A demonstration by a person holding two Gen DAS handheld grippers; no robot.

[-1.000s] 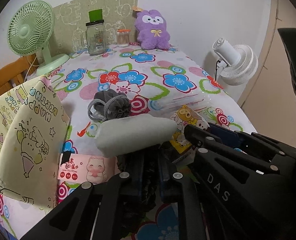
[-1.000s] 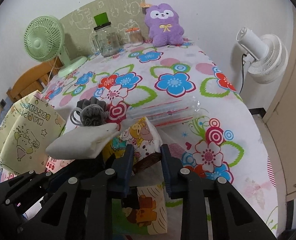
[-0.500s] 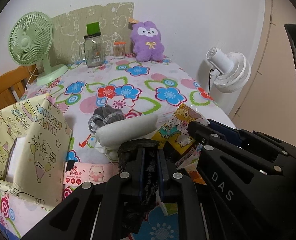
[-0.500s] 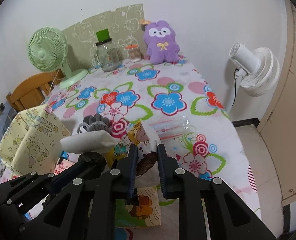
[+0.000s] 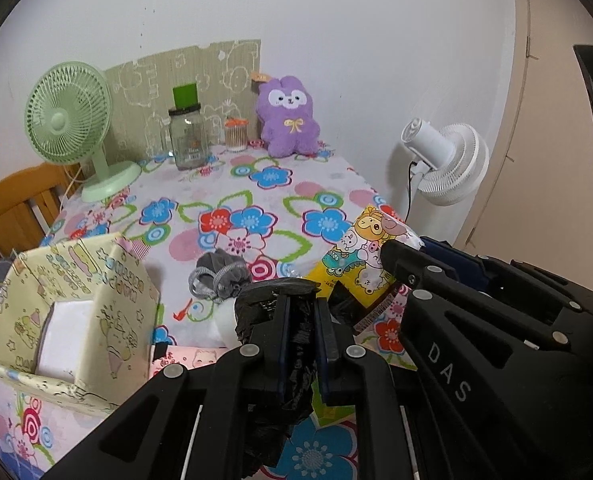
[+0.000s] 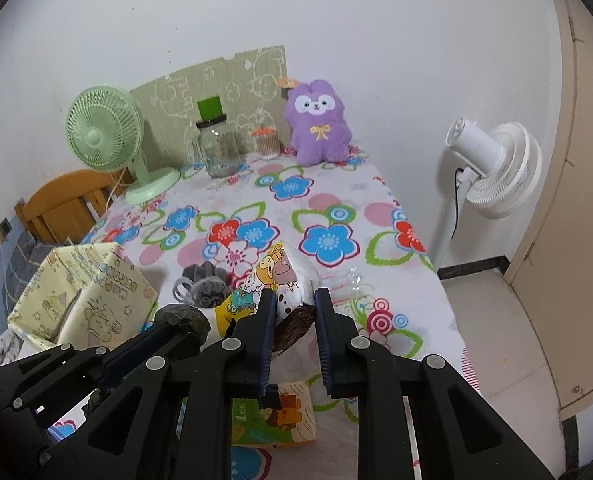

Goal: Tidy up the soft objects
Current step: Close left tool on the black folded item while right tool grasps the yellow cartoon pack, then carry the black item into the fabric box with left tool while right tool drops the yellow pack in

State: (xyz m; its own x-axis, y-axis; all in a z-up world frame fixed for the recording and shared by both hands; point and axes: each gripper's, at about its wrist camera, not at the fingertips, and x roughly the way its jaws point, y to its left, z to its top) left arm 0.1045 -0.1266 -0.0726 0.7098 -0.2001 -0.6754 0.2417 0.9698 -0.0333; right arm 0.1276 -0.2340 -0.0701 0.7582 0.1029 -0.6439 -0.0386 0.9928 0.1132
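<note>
My left gripper [image 5: 301, 304] is shut on a crumpled black plastic bag [image 5: 292, 352], held above the table's near edge; the bag also shows in the right wrist view [image 6: 184, 318]. My right gripper [image 6: 295, 298] is shut on a cartoon-printed tissue pack [image 6: 274, 284], lifted beside the left gripper; the pack also shows in the left wrist view [image 5: 360, 256]. A grey scrunchie pouch [image 5: 220, 276] lies on the flowered tablecloth [image 5: 256, 200]. A pale yellow fabric box [image 5: 72, 320] with something white inside stands at the left. A purple plush [image 5: 288, 116] sits at the back.
A green desk fan [image 5: 72, 128], a glass jar [image 5: 186, 138] and a small cotton-swab jar [image 5: 236, 136] stand at the back. A white floor fan [image 5: 448, 160] stands off the right edge. A pink wipes pack [image 5: 192, 358] lies near the box. A wooden chair [image 5: 12, 208] is at left.
Both grippers rose and pulled back with their loads. The white soft roll that lay in front of the left gripper is now almost hidden behind it. The box's inside came into view.
</note>
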